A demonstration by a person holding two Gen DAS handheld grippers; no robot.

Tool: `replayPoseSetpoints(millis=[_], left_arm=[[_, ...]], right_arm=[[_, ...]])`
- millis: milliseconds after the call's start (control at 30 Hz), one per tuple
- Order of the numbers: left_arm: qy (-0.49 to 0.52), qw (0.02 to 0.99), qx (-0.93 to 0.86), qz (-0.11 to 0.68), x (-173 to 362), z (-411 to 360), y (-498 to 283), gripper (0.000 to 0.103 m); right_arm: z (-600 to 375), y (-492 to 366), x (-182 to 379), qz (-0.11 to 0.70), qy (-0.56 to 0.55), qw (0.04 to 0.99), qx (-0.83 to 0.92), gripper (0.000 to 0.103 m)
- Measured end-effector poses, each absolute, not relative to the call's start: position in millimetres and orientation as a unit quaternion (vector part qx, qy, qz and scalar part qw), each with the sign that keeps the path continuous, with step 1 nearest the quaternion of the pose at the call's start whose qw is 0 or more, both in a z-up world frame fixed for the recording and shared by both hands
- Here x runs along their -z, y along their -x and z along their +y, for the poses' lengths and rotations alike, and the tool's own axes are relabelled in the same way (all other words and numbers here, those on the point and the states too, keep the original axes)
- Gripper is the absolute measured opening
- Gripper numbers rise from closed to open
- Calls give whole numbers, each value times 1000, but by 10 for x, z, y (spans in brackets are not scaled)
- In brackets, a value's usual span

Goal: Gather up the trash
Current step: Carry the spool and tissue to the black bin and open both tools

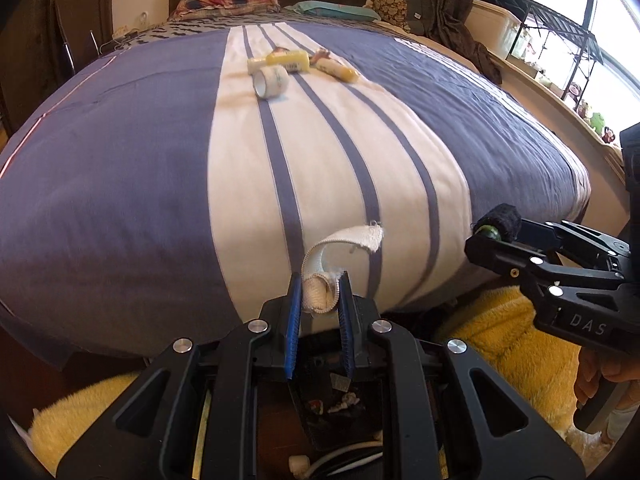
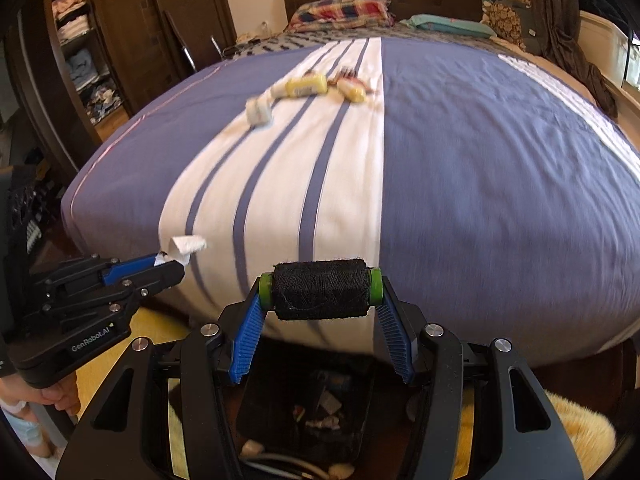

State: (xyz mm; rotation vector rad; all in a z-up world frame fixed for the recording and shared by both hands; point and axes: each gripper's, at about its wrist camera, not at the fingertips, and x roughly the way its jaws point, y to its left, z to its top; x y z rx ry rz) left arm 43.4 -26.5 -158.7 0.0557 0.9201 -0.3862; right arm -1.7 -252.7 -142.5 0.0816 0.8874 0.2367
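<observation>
Left gripper [image 1: 320,280] pinches a curled white cloth strip [image 1: 340,248]; right gripper [image 2: 320,292] clamps a black thread spool [image 2: 320,290] with 2 green ends.

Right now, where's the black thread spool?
The black thread spool sits clamped by its green ends in the right tool, above the bin at the foot of the bed.
</observation>
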Motion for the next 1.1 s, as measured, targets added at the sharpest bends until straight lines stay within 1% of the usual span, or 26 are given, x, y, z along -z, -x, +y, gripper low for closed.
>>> replayPoseSetpoints(millis=[167, 500, 733, 867, 1000, 1067, 1100], left_arm=[[-31, 859, 191, 475, 1909, -307, -253, 16], [-41, 801, 190, 566, 2798, -421, -121, 16], [-33, 773, 191, 604, 3146, -429, -136, 16], [-33, 764, 195, 615, 3216, -463, -172, 16], [-30, 755, 197, 624, 3292, -466, -179, 20], [-26, 753, 195, 628, 3307, -451, -193, 25], [-25, 753, 194, 628, 3319, -435, -197, 29]], right_arm=[[-2474, 174, 1738, 460, -39, 880, -114, 55], [-2439, 248, 2471, 535, -51, 836, -107, 55], [-2431, 171, 2744, 566, -59, 816, -99, 55], [-2435, 130, 2859, 581, -65, 805, -100, 55], [-2406, 83, 2875, 584, -63, 803, -102, 56], [-2416, 79, 2892, 586, -65, 801, -103, 56], [-2424, 75, 2899, 587, -66, 800, -102, 60]])
